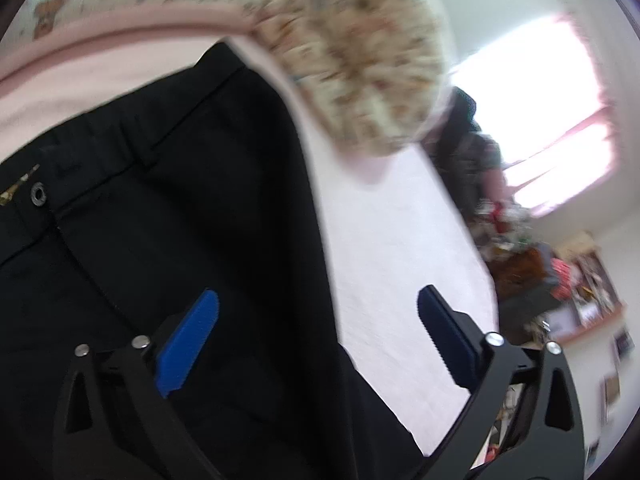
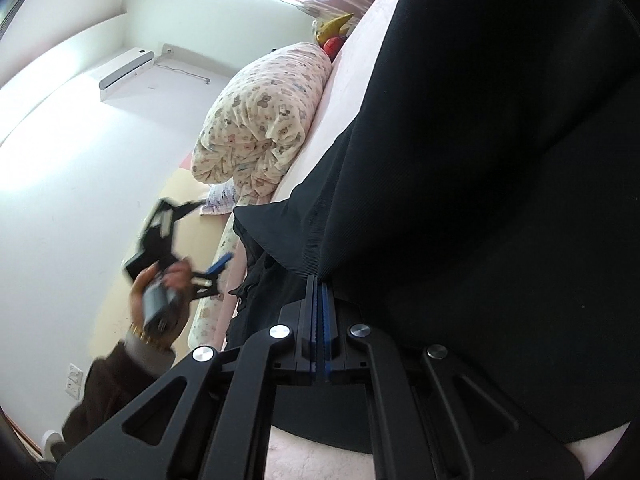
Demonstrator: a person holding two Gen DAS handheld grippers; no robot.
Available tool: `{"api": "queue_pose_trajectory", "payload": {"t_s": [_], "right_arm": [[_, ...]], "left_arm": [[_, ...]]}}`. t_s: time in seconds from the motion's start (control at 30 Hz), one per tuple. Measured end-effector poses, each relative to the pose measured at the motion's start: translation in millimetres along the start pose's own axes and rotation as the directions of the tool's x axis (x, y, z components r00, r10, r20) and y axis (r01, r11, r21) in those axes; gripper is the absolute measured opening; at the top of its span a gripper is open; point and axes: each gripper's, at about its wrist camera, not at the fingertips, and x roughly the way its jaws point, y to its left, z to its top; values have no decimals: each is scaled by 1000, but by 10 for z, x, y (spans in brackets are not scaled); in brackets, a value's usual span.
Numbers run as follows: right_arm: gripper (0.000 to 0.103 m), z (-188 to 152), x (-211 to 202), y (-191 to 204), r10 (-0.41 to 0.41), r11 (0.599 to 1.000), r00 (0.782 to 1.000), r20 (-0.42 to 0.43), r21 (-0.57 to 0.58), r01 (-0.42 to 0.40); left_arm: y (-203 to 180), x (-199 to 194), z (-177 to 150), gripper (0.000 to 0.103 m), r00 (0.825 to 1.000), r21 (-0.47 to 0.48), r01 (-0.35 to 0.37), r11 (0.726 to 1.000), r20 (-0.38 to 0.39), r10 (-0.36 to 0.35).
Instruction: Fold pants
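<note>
Black pants [image 1: 160,208] lie on a pink bed sheet [image 1: 384,248], waistband and metal button [image 1: 39,195] at the left of the left wrist view. My left gripper [image 1: 318,312] is open and empty above the pants' right edge, its blue fingers [image 1: 192,336] wide apart. In the right wrist view my right gripper [image 2: 320,280] is shut on a fold of the black pants [image 2: 480,160] and holds the cloth lifted. The left gripper [image 2: 200,268] also shows there, held in a hand beside the bed's edge.
A rolled bear-print quilt [image 2: 264,120] lies on the bed beyond the pants; it also shows in the left wrist view [image 1: 360,56]. A cluttered pile [image 1: 520,264] stands by the bright window. An air conditioner [image 2: 126,68] hangs on the white wall.
</note>
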Motion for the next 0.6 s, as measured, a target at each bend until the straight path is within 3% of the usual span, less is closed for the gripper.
{"api": "queue_pose_trajectory", "payload": {"t_s": [0.03,0.17,0.27,0.37,0.43,0.47,0.6], "right_arm": [[2,-10,-75,-29,3,1000,1000,0,0,-3],[2,-17,-88,-59,10,1000,1000,2,-1,-10],[2,-16,-68,-85,14,1000,1000,2,0,-14],[2,-14,-88,-97,16,1000,1000,2,0,-16],[2,-15,-95,-107,18,1000,1000,2,-1,-18],[2,-6,-104,-105,19,1000,1000,2,0,-19],[2,-2,-127,-119,24,1000,1000,5,2,-24]], "left_arm": [[12,70,22,85,1000,-10,-22,1000,0,22],[68,267,129,77,994,-49,-95,994,53,97],[69,344,191,63,992,-47,-105,993,64,108],[82,391,281,44,990,-49,-107,993,85,111],[99,403,307,12,992,-32,-95,995,84,97],[79,400,301,6,992,-17,-91,996,83,92],[84,243,211,6,986,-18,-93,996,138,95]]}}
